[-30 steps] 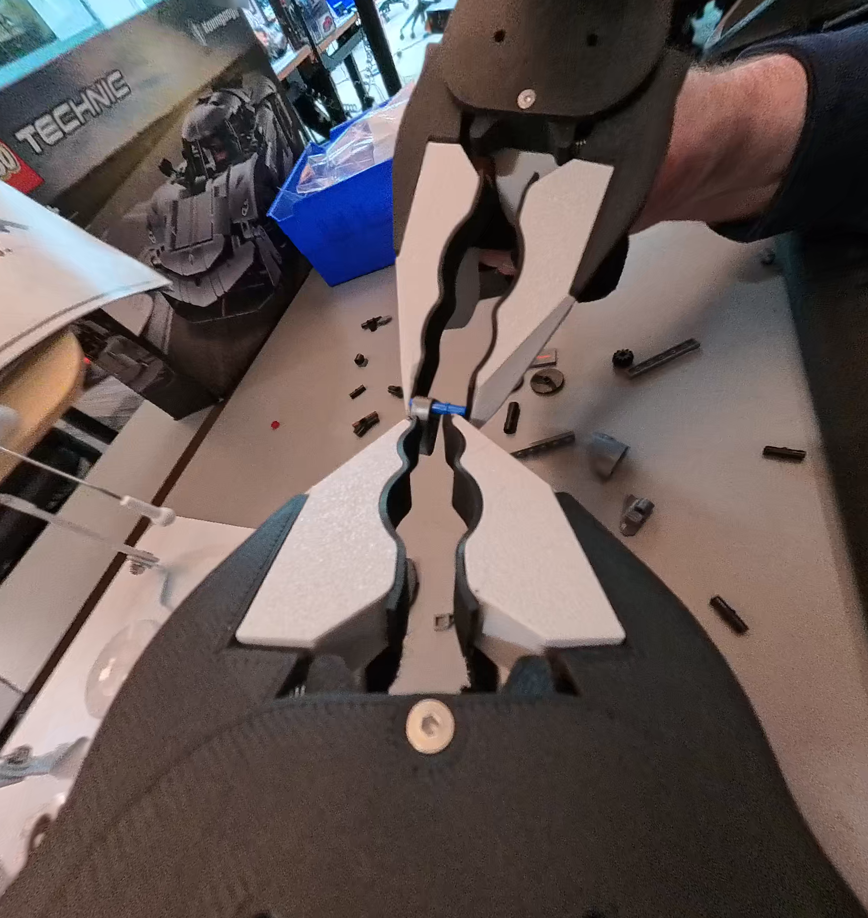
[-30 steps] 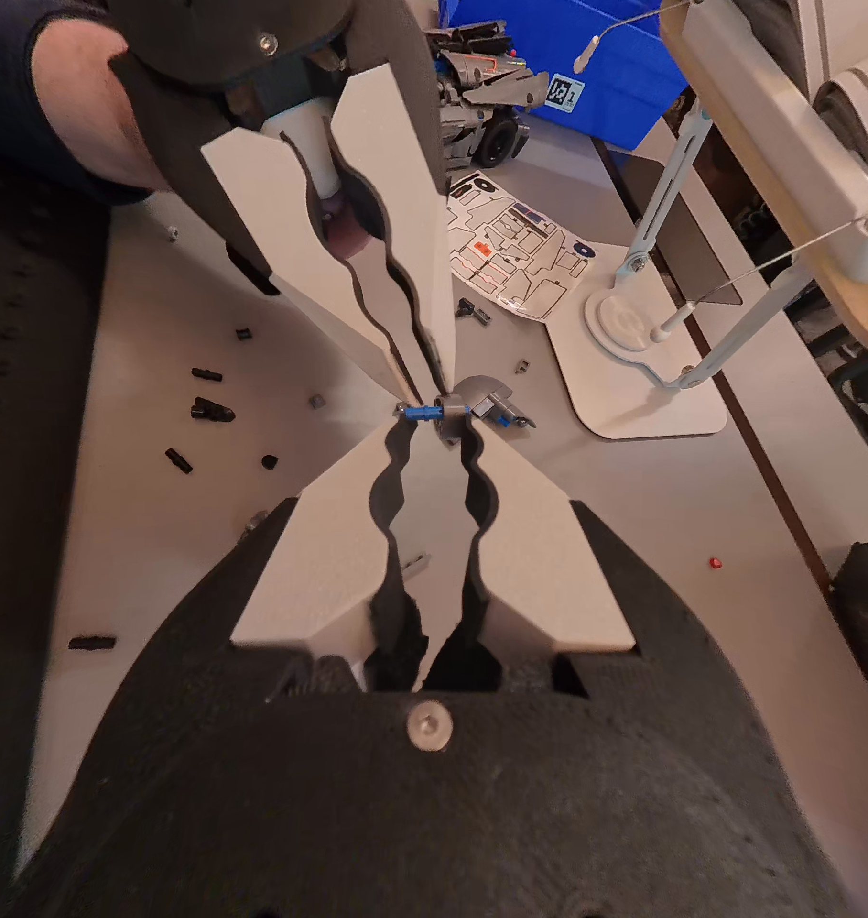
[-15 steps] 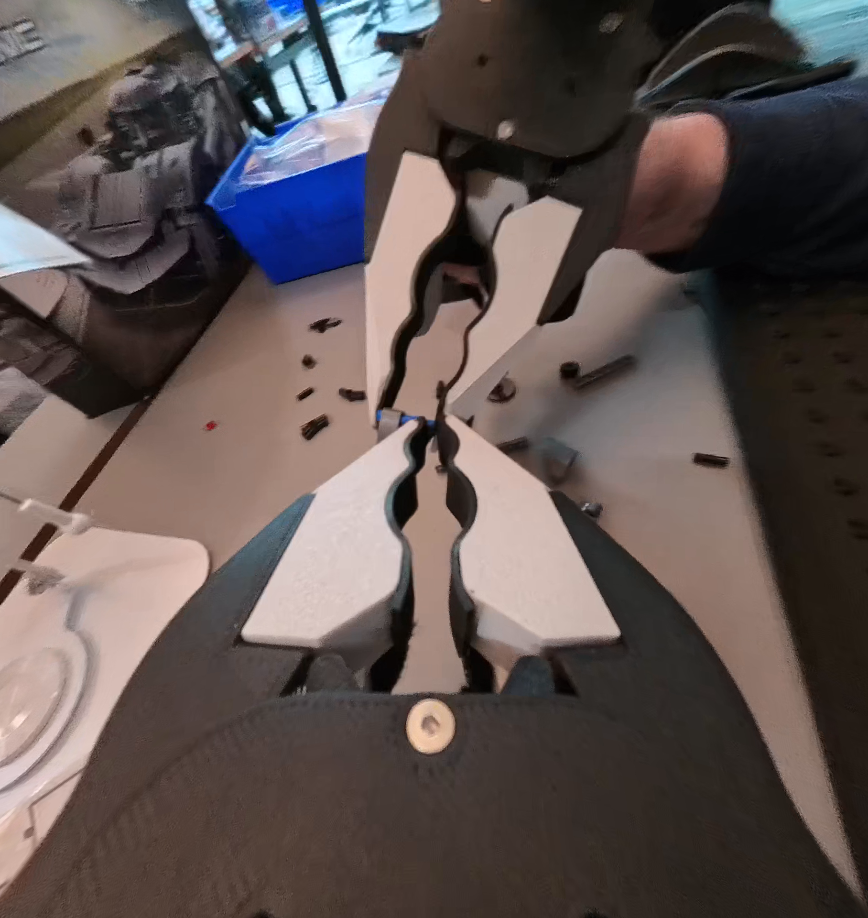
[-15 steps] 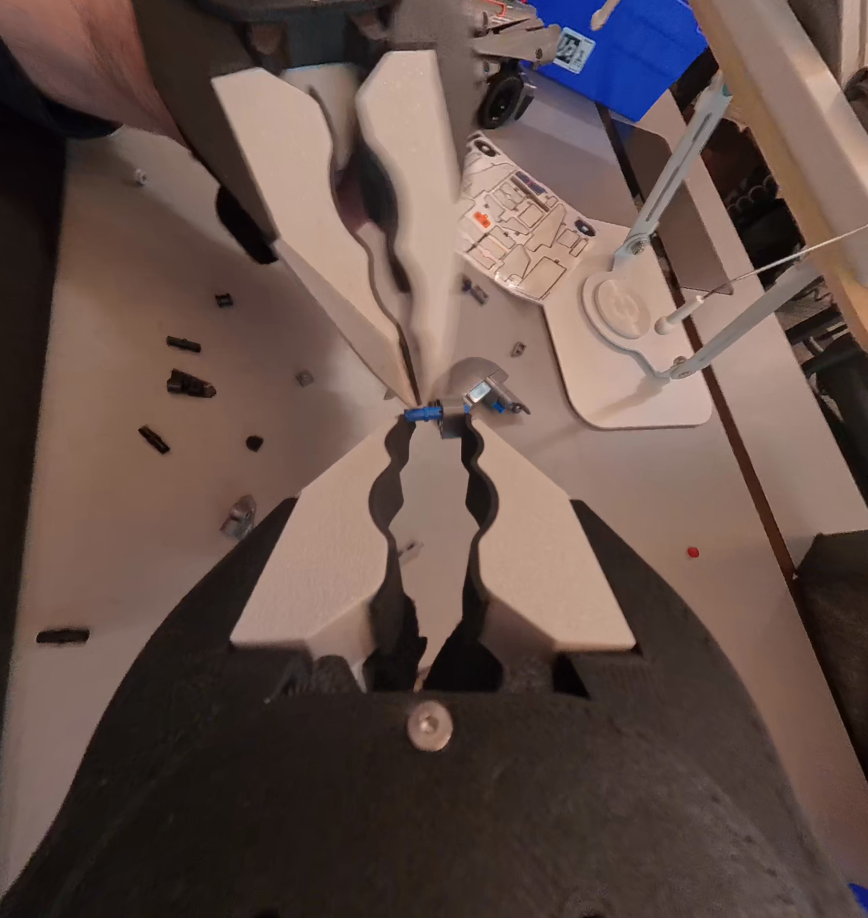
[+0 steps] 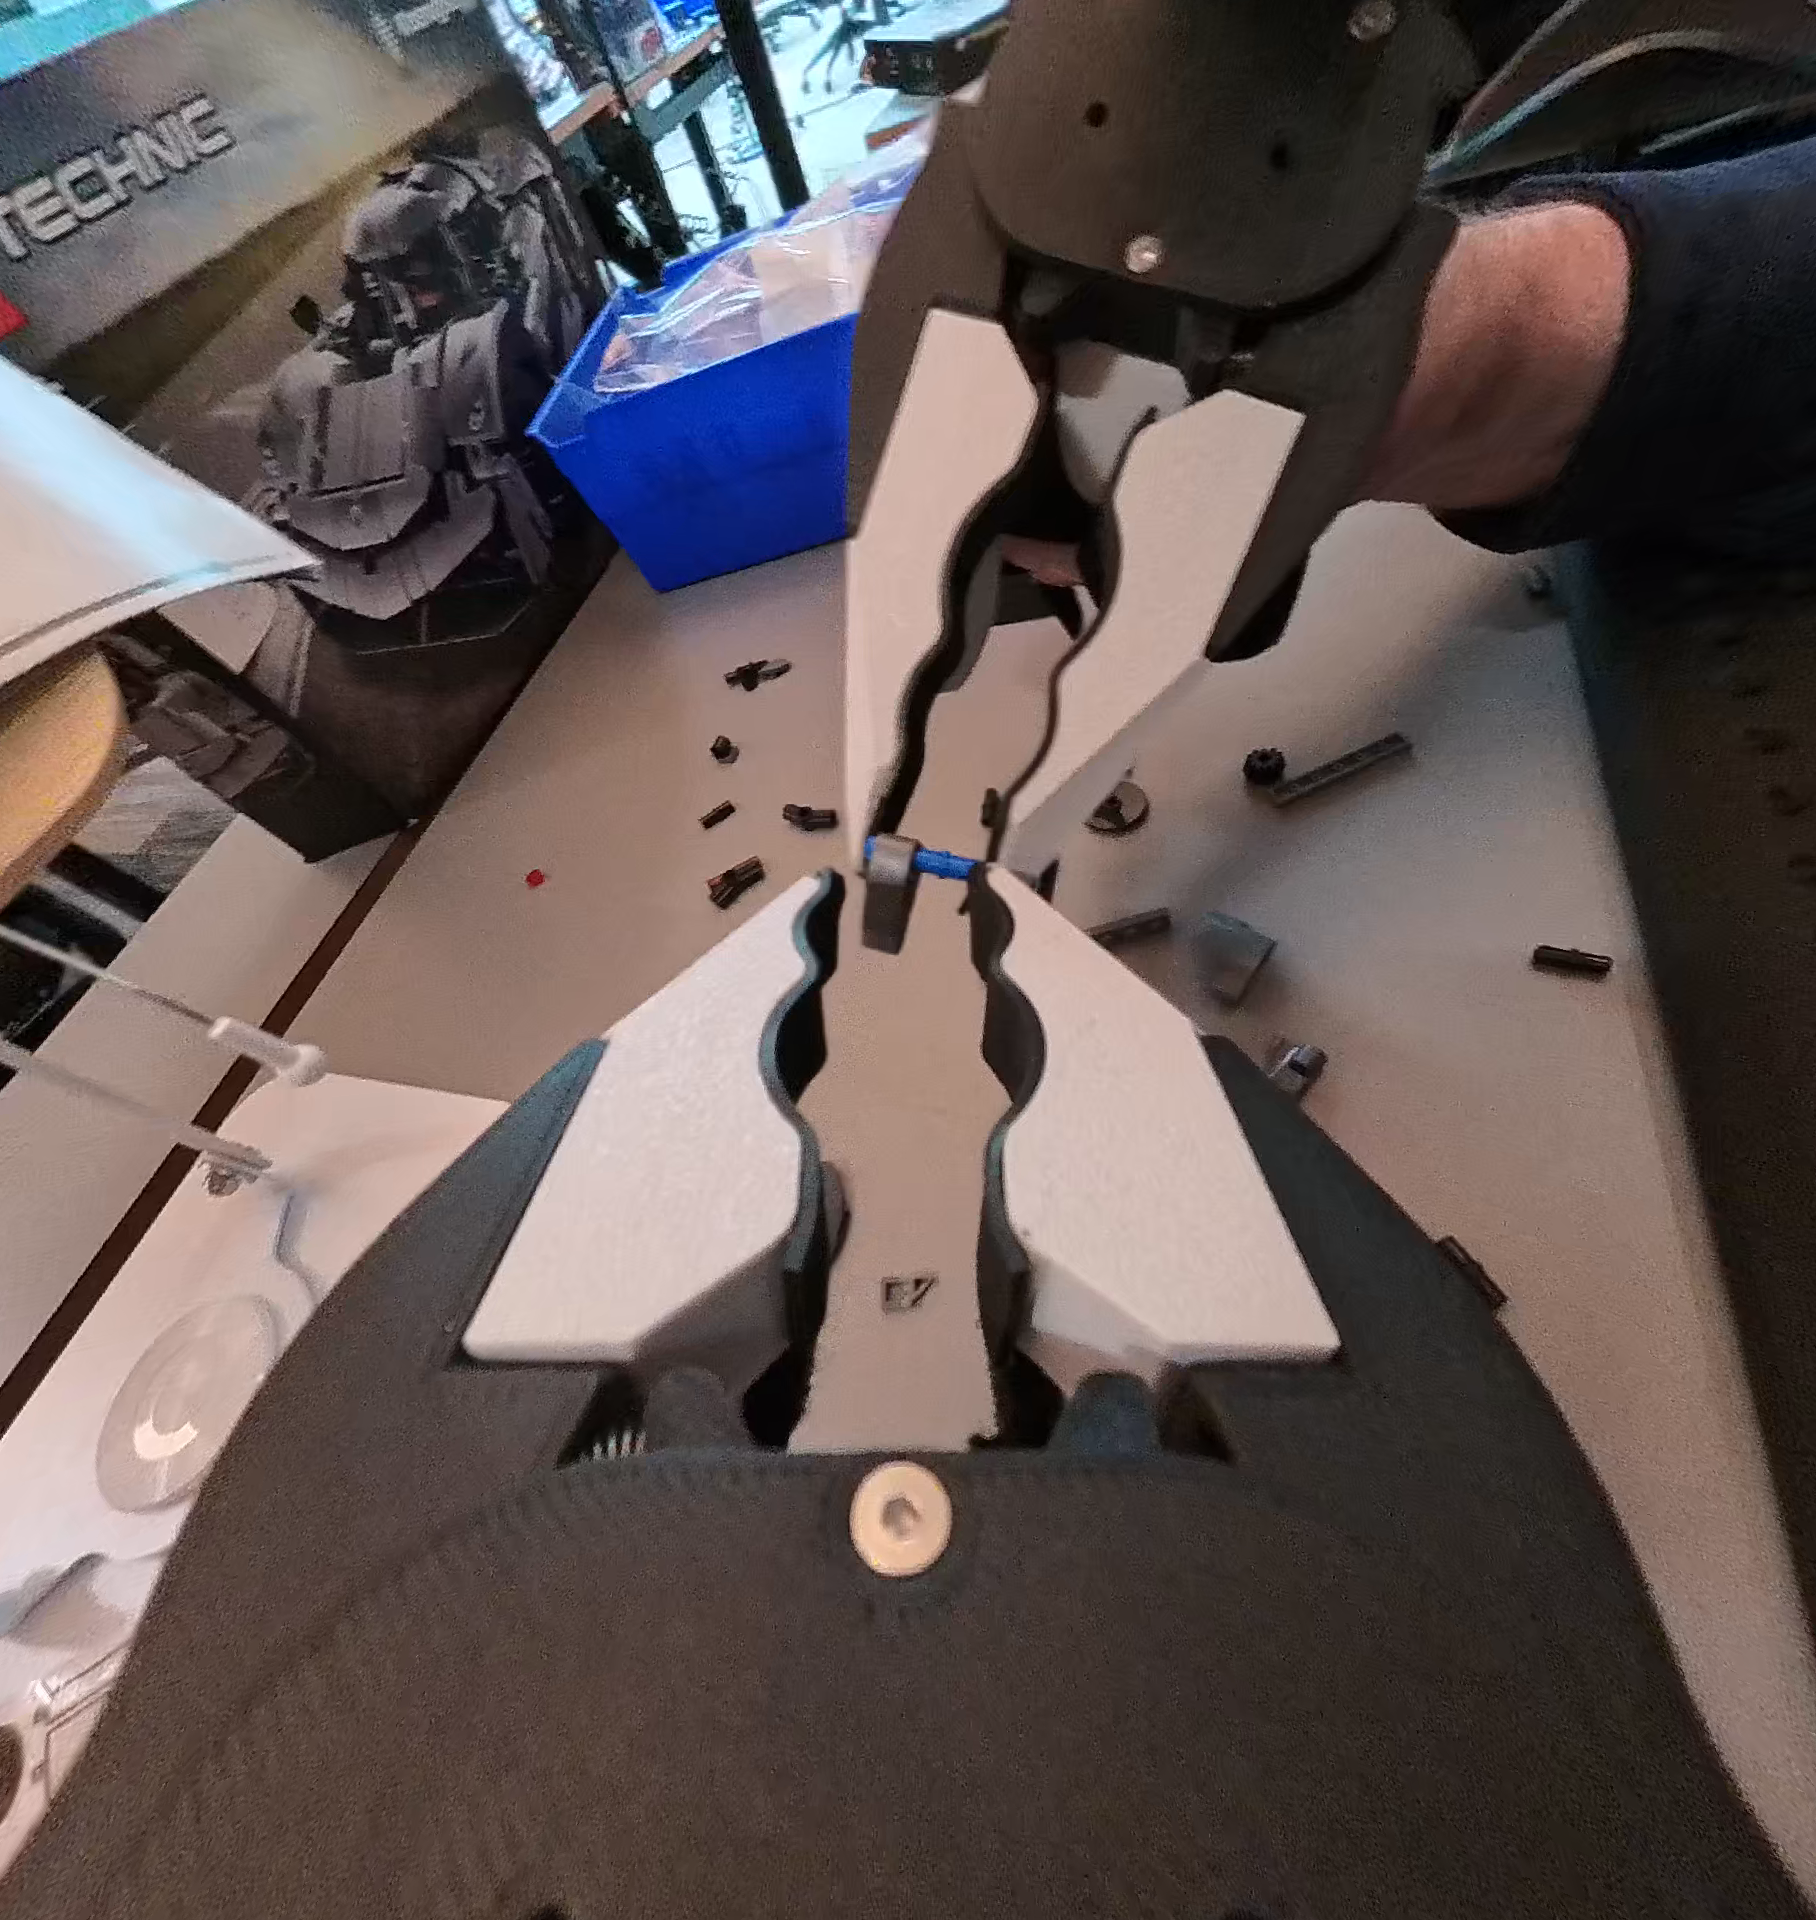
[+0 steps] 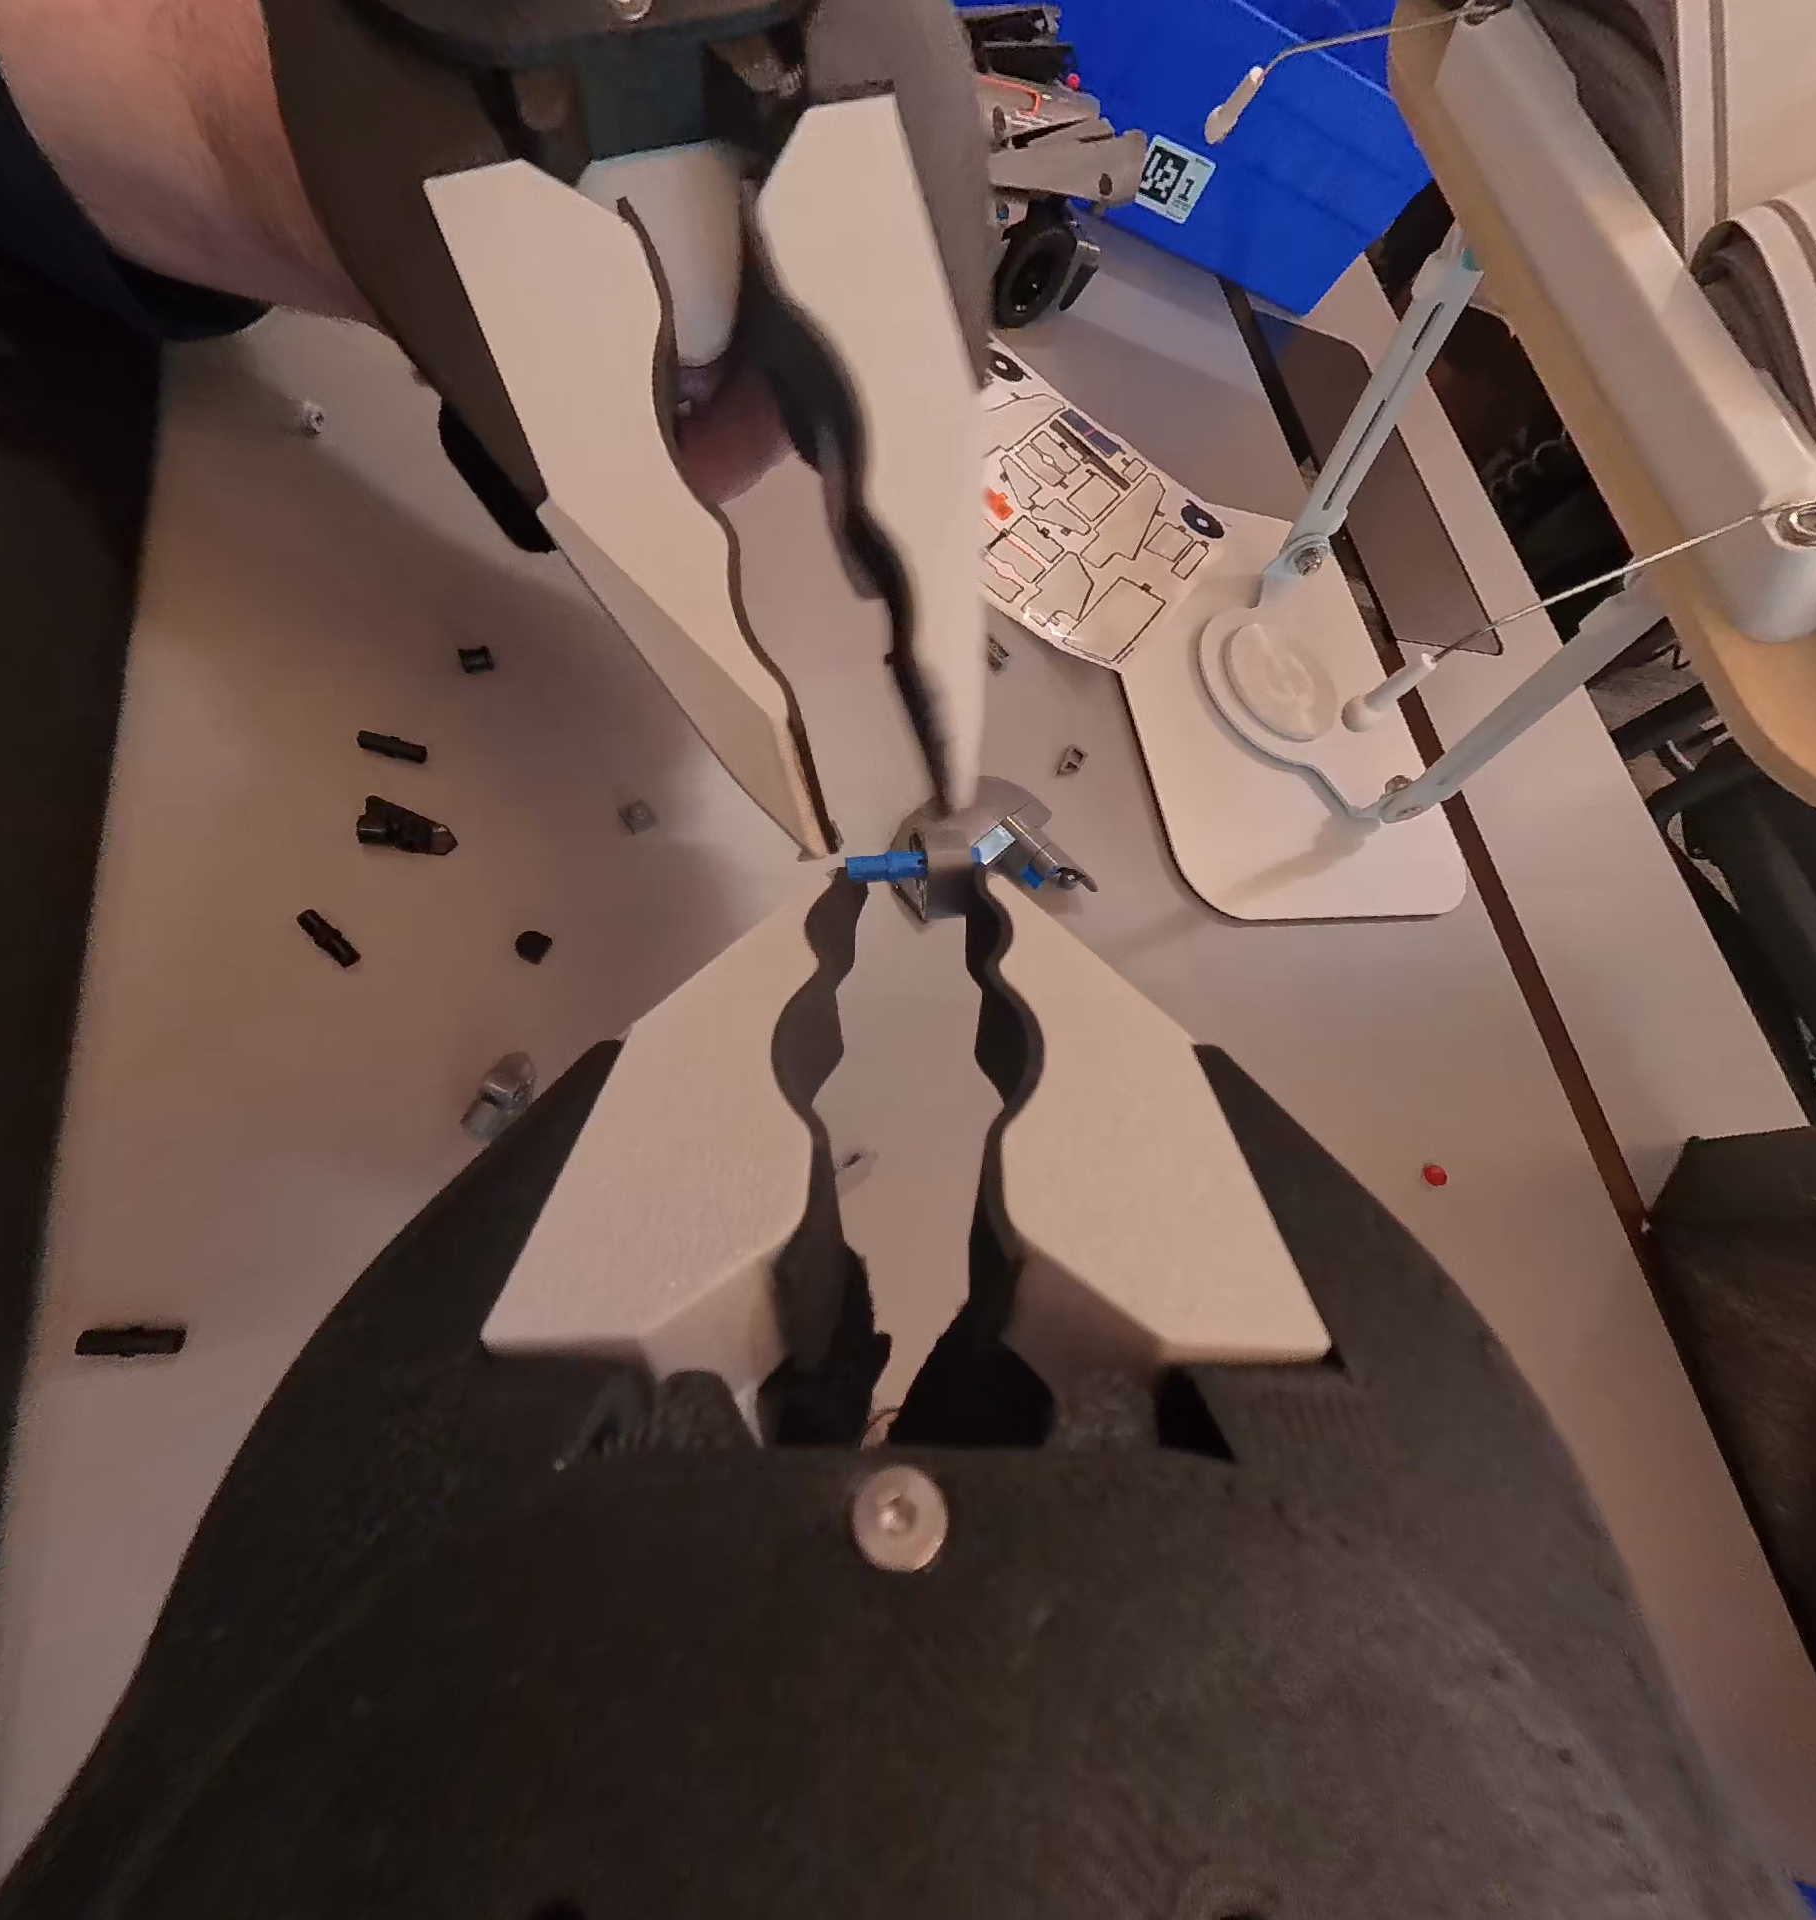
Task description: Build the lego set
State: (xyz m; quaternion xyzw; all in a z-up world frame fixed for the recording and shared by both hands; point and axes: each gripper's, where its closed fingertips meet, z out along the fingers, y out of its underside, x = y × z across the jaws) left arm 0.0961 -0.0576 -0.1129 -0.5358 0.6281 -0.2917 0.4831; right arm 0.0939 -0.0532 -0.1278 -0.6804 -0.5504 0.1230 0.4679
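Observation:
A small grey Lego piece sits on one end of a blue pin, held above the table. My right gripper is shut on the pair end to end: one fingertip is on the blue pin, the other on the grey piece. It comes in from above in the left wrist view. My left gripper is open, with its fingertips either side of the grey piece and a gap showing. In the right wrist view it points down at the piece.
Loose black pins and grey parts lie on the white table. A blue bin and the set box stand at the back. A sticker sheet, a white stand base and a small grey-blue subassembly lie nearby. Less than 4 cm separates the two grippers' tips. Left tips and right tips are each some 12 cm from the small grey-blue subassembly.
My left gripper has opened and let go of the grey piece. My right gripper still holds the pin and piece in about the same place.

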